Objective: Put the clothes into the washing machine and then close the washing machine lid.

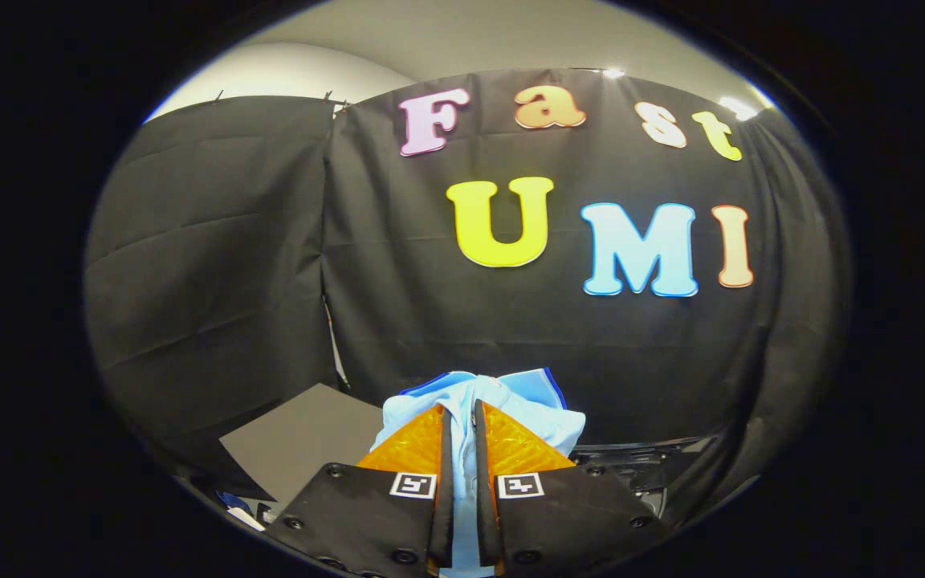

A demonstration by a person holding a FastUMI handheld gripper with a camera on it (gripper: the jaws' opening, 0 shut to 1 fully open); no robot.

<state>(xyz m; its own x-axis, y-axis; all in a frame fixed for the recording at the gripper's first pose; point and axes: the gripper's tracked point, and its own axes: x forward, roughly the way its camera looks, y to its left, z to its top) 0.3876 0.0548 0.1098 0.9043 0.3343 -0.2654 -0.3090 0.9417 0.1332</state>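
Observation:
My gripper (460, 411) is shut on a light blue garment (511, 401) with a dark blue trim. The cloth is pinched between both fingers, bunches up just ahead of their tips, and a strip of it hangs down in the narrow gap between them. I hold it raised, in front of the black cloth wall. A dark machine part (639, 470) shows low to the right of the fingers; I cannot tell whether it is the washing machine's rim or its lid.
A flat dark grey panel (302, 441) lies low to the left of the fingers. Small white and blue items (239, 510) sit beneath it. The black cloth wall (213, 265) hangs beyond everything.

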